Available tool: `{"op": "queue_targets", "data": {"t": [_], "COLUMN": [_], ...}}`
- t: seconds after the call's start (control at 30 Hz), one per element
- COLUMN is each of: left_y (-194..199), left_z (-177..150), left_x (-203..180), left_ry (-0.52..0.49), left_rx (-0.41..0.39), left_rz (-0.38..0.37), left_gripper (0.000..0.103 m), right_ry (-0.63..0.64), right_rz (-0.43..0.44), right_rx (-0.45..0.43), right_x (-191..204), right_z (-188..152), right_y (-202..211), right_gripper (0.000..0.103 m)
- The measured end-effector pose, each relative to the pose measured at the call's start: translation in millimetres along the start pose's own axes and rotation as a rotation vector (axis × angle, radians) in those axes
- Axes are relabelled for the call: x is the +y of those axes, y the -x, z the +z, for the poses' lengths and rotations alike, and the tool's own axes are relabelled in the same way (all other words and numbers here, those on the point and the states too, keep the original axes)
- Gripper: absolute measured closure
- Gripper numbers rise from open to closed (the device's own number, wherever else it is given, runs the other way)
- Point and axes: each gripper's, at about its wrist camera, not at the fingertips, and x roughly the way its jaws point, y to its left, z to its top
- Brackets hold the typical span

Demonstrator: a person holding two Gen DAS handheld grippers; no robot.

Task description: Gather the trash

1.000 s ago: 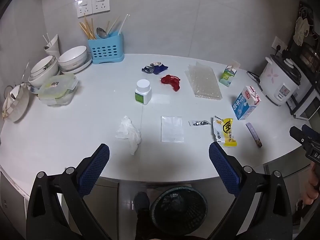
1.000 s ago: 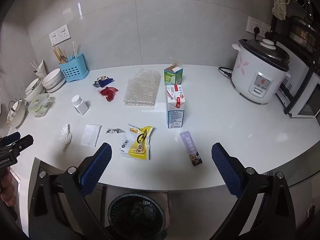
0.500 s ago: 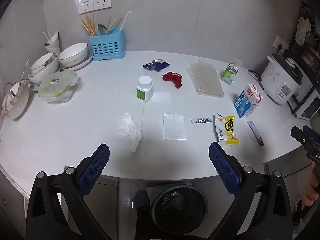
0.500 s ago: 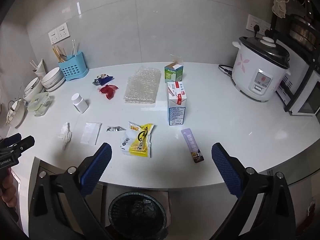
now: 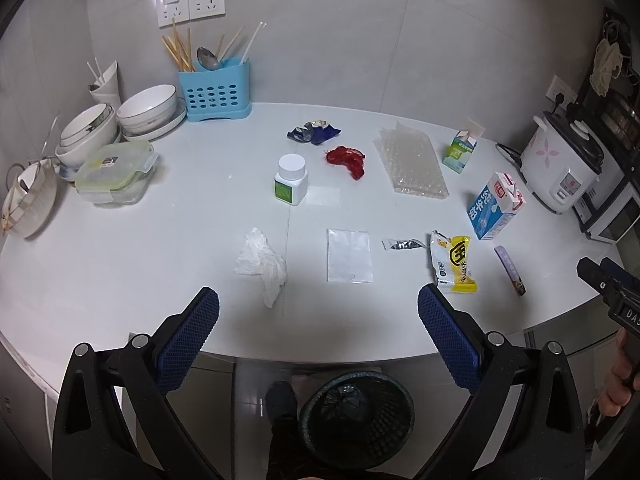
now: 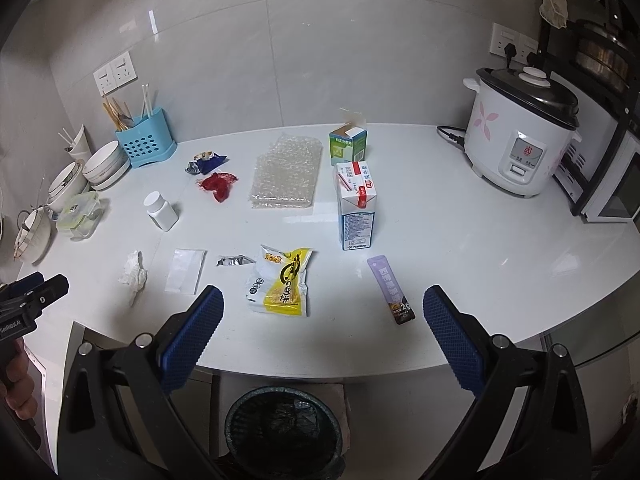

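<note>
Trash lies scattered on the white counter: a crumpled tissue, a flat white packet, a small silver wrapper, a yellow snack bag, a purple sachet, a red wrapper, a blue wrapper, bubble wrap, a milk carton and a small green carton. A black mesh bin stands on the floor below the counter edge. My left gripper hangs open just short of the tissue. My right gripper is open near the snack bag.
Stacked bowls, a lidded food box, a blue utensil holder and a white pill bottle stand at the left and middle. A rice cooker and its cord sit at the right. A person's shoe is beside the bin.
Both grippers have drawn back and up slightly, so the counter items look a little farther off. Both stay open and nothing on the counter has moved.
</note>
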Motion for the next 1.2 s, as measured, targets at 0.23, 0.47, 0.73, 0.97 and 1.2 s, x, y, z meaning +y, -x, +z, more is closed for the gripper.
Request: {"op": "queue_targets", "data": {"t": [0.23, 0.47, 0.73, 0.97, 1.2], "left_y": [-3, -4, -3, -4, -5], "left_z": [0, 1, 1, 2, -1], "left_x": [1, -3, -8, -10, -11], "left_ry": [0.006, 0.002, -0.007, -0.007, 0.001], "left_rx": [0.006, 0.006, -0.004, -0.007, -0.002], "left_rz": [0.002, -0.006, -0.005, -0.009, -0.011], "left_gripper": [0.006, 0.006, 0.006, 0.006, 0.006], "right_ry": [-0.003, -0.003, 0.008, 0.006, 0.004], "right_rz": [0.003, -0.001, -0.007, -0.013, -0.014], "right_rx": [0.004, 0.005, 0.002, -0.003, -0.001], "right_x": [0, 0, 0, -1, -3], "right_z": [1, 2, 4, 3, 4], "right_y": [-1, -4, -4, -3, -3], "right_gripper": [0.007, 0.007, 0.007, 0.007, 0.007]}}
